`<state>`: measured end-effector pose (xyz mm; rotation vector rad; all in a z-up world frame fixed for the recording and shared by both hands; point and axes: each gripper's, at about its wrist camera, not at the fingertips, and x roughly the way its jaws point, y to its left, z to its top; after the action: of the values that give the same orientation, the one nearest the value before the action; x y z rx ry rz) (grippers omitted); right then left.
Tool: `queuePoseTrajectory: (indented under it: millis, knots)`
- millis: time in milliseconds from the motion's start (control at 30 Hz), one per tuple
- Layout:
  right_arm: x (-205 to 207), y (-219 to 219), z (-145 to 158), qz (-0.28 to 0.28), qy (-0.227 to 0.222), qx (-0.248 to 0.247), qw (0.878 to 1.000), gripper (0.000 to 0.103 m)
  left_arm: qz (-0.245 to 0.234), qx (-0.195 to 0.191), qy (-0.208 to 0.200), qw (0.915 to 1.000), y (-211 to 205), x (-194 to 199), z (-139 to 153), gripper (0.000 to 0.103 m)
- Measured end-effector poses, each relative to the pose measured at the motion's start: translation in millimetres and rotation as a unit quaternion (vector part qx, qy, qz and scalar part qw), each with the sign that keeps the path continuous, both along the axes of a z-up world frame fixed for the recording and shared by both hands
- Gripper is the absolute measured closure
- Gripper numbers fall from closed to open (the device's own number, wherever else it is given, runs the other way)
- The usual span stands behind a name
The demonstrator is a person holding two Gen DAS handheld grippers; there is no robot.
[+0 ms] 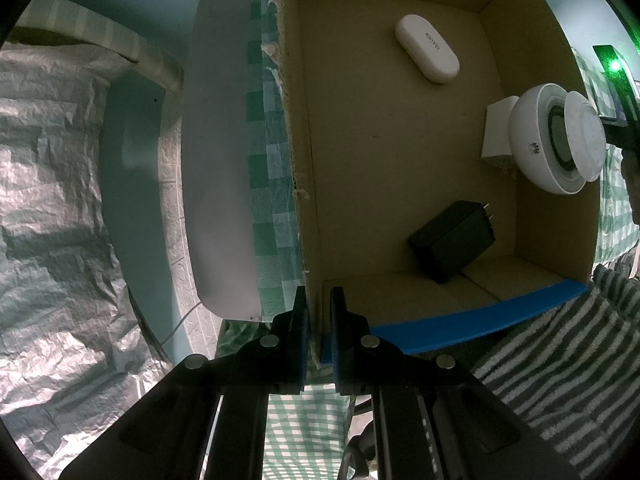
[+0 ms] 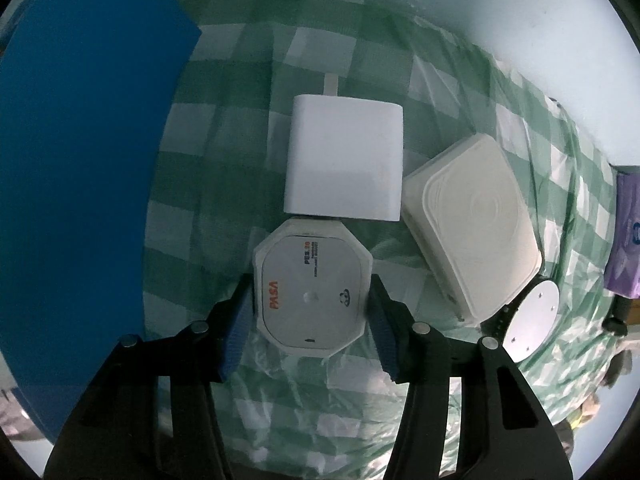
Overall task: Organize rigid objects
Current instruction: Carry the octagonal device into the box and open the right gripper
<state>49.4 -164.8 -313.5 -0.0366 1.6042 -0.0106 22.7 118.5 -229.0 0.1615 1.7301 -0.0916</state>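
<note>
At the bottom of the left wrist view, the left gripper is clamped on the cardboard box wall. The box holds a white case, a black adapter and a round white device. In the right wrist view, the right gripper straddles the octagonal white device at lower centre on the checked cloth — its fingers are partly open and whether the pads touch cannot be told.

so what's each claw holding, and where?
Left claw grips the cardboard box by its wall's top edge. Right claw straddles the octagonal white device; contact unclear.
</note>
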Motion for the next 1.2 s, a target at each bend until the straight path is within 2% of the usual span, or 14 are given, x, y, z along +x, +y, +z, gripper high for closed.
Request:
queuePoseTrajectory:
  millis: [200, 433, 800, 1067, 1200]
  knots:
    - [-23.8, 6.8, 5.5, 0.014, 0.001, 0.005, 1.0, 0.05, 0.001, -0.001, -0.001, 1.0, 0.0, -0.2, -0.4, 0.095]
    - [-33.8, 13.1, 28.4, 0.032, -0.014, 0.016, 0.999, 0.05, -0.001, -0.003, 0.0, 1.0, 1.4, 0.8, -1.0, 0.095]
    - [-40.7, 25.6, 84.7, 0.059, -0.046, 0.04, 0.996, 0.05, -0.005, -0.001, 0.0, 1.0, 1.0, 1.4, -2.1, 0.095]
    - [-43.8, 54.2, 126.7, 0.093, -0.071, 0.059, 0.991, 0.05, -0.004, -0.001, -0.001, 1.0, 1.2, 2.0, -1.9, 0.095]
    - [-32.7, 69.2, 143.5, 0.109, -0.078, 0.064, 0.989, 0.05, -0.004, 0.0, -0.001, 1.0, 2.3, 2.1, -1.4, 0.095]
